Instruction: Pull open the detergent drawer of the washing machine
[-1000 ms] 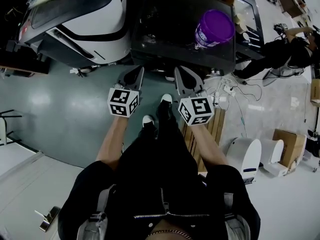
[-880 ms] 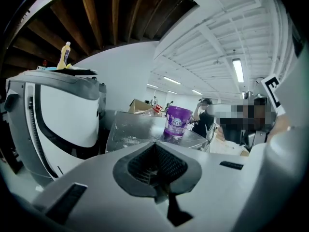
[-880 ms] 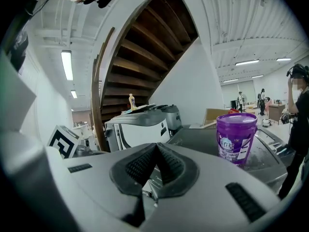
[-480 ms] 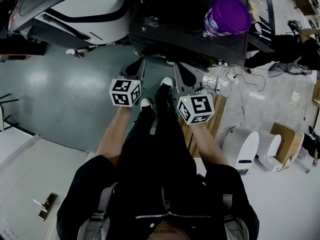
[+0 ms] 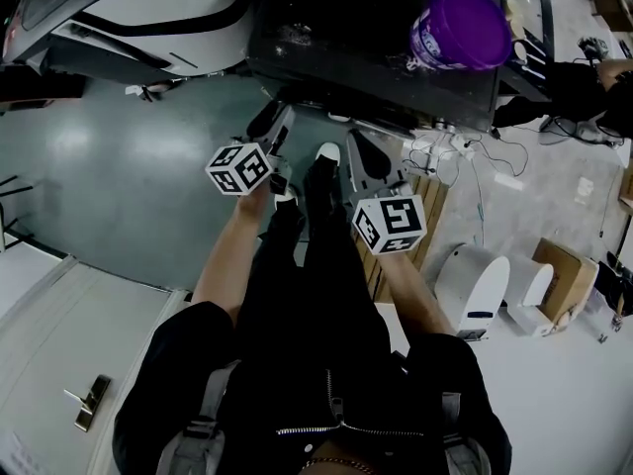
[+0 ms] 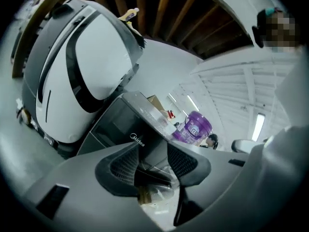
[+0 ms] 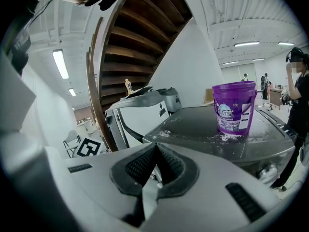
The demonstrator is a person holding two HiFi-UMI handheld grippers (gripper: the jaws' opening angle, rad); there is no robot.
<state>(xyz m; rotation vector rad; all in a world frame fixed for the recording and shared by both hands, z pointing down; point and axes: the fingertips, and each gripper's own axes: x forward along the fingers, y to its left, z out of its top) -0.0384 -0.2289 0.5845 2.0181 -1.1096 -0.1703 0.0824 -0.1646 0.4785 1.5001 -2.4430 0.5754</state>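
The washing machine (image 5: 346,38) is a dark grey box with a glossy, dust-speckled top. It stands upright at the far side, right of centre. Its detergent drawer cannot be made out on the front.

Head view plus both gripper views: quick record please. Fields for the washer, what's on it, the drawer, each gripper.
washing machine: dark, straight ahead of the person
on top: purple bucket, upright
beside it: white and grey machine, at the head view's left
drawer: cannot pick it out in any view
left gripper: open, fingers have just been opening, nothing between them
right gripper: shut, empty
contact: neither gripper on the washing machine yet
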